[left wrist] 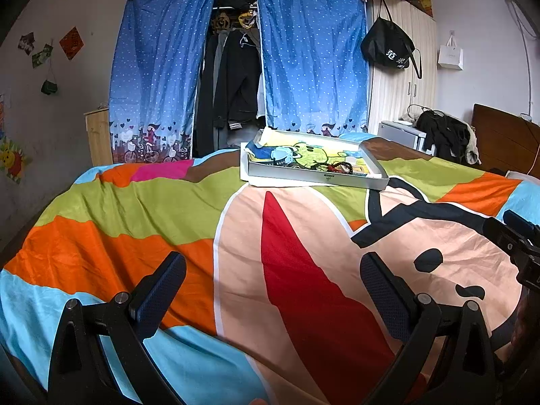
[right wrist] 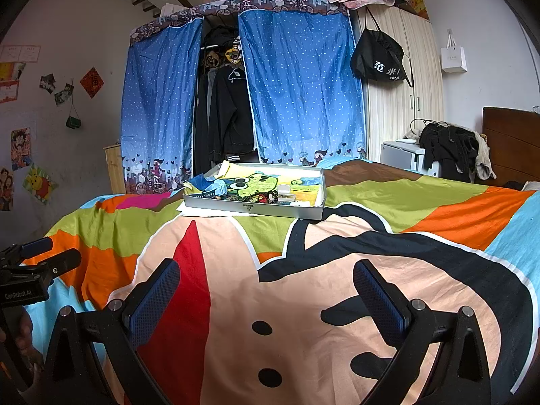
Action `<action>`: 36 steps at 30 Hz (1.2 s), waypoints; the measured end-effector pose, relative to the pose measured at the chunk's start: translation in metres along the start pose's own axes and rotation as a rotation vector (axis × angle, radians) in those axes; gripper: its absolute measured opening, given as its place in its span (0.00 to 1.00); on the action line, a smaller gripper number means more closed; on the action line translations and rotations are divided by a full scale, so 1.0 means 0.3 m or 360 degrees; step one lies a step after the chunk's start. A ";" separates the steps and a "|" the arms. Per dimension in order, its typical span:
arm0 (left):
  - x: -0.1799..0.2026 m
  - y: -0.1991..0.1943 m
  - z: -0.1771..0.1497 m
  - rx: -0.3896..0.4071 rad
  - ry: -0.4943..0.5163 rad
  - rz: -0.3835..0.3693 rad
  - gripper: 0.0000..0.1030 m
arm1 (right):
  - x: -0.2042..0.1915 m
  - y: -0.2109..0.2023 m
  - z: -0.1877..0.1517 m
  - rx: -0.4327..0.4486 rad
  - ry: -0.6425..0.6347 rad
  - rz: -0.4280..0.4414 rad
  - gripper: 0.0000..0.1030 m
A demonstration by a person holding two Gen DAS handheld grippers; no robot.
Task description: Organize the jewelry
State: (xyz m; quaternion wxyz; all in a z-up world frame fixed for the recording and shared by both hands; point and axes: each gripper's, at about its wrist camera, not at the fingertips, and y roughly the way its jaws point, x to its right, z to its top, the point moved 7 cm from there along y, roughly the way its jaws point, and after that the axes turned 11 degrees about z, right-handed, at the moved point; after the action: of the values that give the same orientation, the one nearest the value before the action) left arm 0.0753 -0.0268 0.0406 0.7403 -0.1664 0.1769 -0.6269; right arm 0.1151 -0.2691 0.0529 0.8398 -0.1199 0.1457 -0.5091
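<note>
A shallow grey box tray (left wrist: pixel 317 177) lies on the far part of the bed; it also shows in the right wrist view (right wrist: pixel 253 207). It is lined with a cartoon cloth and holds jewelry: dark bead bracelets (left wrist: pixel 339 167), a blue band (right wrist: pixel 214 189) and a small white piece (right wrist: pixel 285 193). My left gripper (left wrist: pixel 273 281) is open and empty, low over the bedspread, well short of the tray. My right gripper (right wrist: pixel 266 285) is open and empty too, beside the left one.
The bed has a colourful cartoon bedspread (left wrist: pixel 168 209). Behind it stands a wardrobe with blue dotted curtains (left wrist: pixel 155 77) and hanging clothes, a white cupboard with a black bag (right wrist: pixel 379 57), and a wooden headboard (right wrist: pixel 509 141) at right. The left gripper's body (right wrist: pixel 30 270) shows at the right view's left edge.
</note>
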 end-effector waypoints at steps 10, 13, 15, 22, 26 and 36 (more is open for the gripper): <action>0.002 -0.002 0.000 0.0001 -0.0003 0.0003 0.98 | 0.001 0.000 0.000 0.0001 0.0000 0.0000 1.00; 0.004 0.000 -0.001 -0.0011 0.0003 -0.0007 0.98 | 0.002 0.001 -0.001 -0.0002 0.0001 0.0000 1.00; 0.006 0.001 -0.002 -0.0016 0.0005 -0.0015 0.98 | 0.001 0.000 0.000 0.0000 -0.0001 -0.0001 1.00; 0.015 -0.002 -0.004 -0.0041 0.0045 -0.0047 0.98 | 0.001 0.000 0.000 -0.0002 -0.0001 0.0000 1.00; 0.020 -0.005 -0.008 -0.0033 0.0071 -0.0037 0.98 | 0.002 0.000 0.000 -0.0002 -0.0001 0.0000 1.00; 0.006 0.005 -0.019 -0.0049 0.0065 -0.0024 0.98 | 0.001 -0.001 0.001 -0.0002 0.0000 0.0000 1.00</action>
State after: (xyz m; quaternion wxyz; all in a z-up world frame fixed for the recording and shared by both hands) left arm 0.0743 -0.0284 0.0348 0.7292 -0.1664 0.2003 -0.6328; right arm 0.1151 -0.2695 0.0532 0.8397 -0.1205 0.1460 -0.5090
